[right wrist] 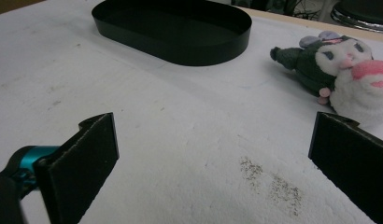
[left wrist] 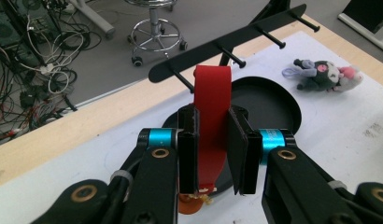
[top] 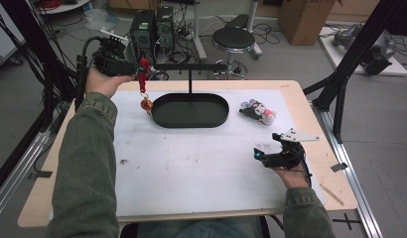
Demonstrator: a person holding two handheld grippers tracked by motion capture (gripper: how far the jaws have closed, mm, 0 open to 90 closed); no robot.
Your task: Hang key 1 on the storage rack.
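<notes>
Where overhead blurs: fingers (left wrist: 188,140) pinching red strap (left wrist: 211,116)

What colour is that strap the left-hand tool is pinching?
Red. The strap is plain bright red, seen best in the left gripper view, pinched between the left gripper's black fingers.

A smooth red cloth strap (left wrist: 212,121), matt black tray (right wrist: 180,35), fluffy plush toy (right wrist: 341,70).

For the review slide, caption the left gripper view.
Left gripper clamps a red strap before the black peg rack.
</notes>
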